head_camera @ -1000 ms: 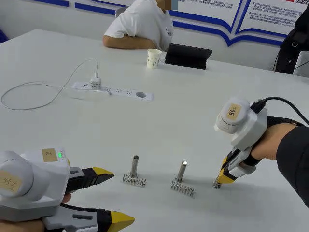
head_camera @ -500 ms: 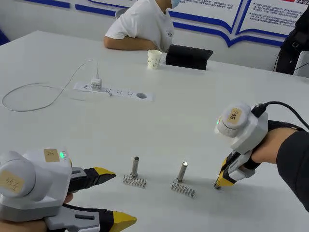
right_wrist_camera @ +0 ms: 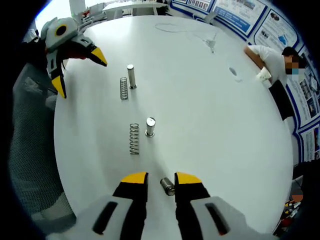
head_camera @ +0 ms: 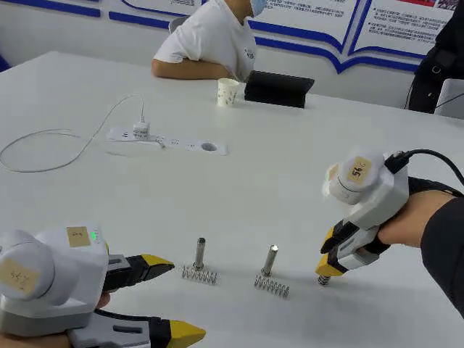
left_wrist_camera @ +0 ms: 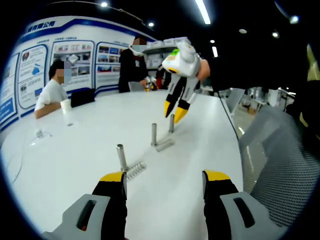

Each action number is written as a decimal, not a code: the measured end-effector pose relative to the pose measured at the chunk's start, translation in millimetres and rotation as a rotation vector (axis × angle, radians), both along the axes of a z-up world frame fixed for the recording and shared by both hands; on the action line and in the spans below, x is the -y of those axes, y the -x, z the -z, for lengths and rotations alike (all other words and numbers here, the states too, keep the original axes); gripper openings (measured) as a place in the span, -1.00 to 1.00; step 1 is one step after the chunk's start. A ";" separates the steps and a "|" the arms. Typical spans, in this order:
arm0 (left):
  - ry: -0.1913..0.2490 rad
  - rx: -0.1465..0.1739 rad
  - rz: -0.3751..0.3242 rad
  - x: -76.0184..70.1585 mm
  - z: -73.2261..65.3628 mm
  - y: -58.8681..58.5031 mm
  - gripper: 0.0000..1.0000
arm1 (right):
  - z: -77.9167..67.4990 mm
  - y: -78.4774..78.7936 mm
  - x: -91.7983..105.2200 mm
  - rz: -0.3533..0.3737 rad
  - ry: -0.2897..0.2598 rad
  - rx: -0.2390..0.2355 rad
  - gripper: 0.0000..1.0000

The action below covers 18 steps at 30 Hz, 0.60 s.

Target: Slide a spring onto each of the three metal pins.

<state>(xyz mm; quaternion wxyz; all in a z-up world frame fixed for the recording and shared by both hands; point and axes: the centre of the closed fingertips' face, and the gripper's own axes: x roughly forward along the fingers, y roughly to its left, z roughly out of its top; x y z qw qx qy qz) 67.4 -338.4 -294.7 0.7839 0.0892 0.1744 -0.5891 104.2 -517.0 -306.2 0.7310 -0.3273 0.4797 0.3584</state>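
Observation:
Three metal pins stand in a row on the white table [head_camera: 239,196]. A loose spring [head_camera: 199,274] lies beside the left pin [head_camera: 199,252]. Another spring [head_camera: 272,286] lies by the middle pin [head_camera: 270,258]. The right pin [head_camera: 322,280] has a coiled spring around it. My right gripper [head_camera: 328,265] hovers just above it, jaws a narrow gap apart; in the right gripper view the spring-wrapped pin [right_wrist_camera: 167,186] sits between the jaw tips of the right gripper [right_wrist_camera: 161,179]. My left gripper [head_camera: 174,299] rests wide open and holds nothing, left of the left pin [left_wrist_camera: 121,157].
A power strip [head_camera: 167,135] with a white cable [head_camera: 43,134] lies at mid-left. A paper cup [head_camera: 228,92] and a black tablet case [head_camera: 279,85] stand at the far side by a seated person [head_camera: 210,40]. A mesh chair [left_wrist_camera: 280,165] is off the table's edge.
My right gripper has risen a little off the right pin, leaving the spring on it. The left gripper has stayed put. The head camera has shifted slightly.

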 end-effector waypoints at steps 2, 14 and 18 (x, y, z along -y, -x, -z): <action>0.000 0.001 0.002 0.9 -0.8 0.5 0.24 | 2.7 3.3 -8.1 -0.012 -0.013 -0.009 -0.57; 0.001 0.006 0.001 1.0 -2.3 -0.2 0.23 | 24.9 13.0 -36.6 -0.069 -0.024 -0.053 -0.65; 0.001 0.007 0.004 2.7 -2.7 0.6 0.23 | 31.3 13.5 -41.9 -0.073 -0.031 -0.065 -0.67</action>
